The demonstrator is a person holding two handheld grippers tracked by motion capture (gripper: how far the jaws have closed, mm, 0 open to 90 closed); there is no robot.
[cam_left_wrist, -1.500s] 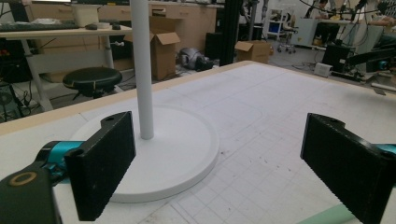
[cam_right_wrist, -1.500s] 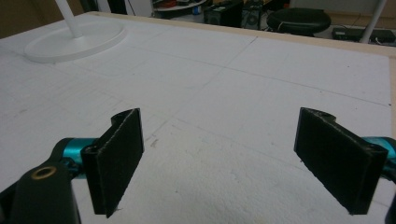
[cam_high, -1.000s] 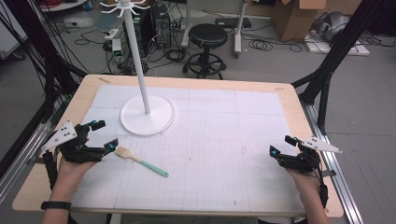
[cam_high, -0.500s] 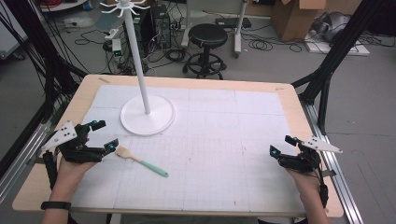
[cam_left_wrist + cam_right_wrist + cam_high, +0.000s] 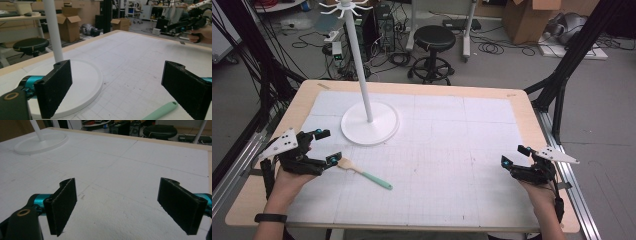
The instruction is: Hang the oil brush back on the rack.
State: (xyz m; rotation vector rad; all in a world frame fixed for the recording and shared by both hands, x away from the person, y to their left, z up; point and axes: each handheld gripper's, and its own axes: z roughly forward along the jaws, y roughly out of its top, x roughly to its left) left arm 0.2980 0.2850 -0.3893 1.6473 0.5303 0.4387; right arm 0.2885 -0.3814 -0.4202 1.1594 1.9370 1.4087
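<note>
Nothing has moved since the earlier frames: both hands rest where they were. My left gripper [image 5: 326,146] sits with jaws spread wide, just beside the wooden head of the spatula [image 5: 364,173], which lies flat on the mat [image 5: 452,150] in front of the white stand [image 5: 370,124]. My right gripper [image 5: 513,156] waits well apart at the far edge, jaws likewise apart. I'd lower the left jaws squarely across the mint handle before closing. I see no containers on the table.
</note>
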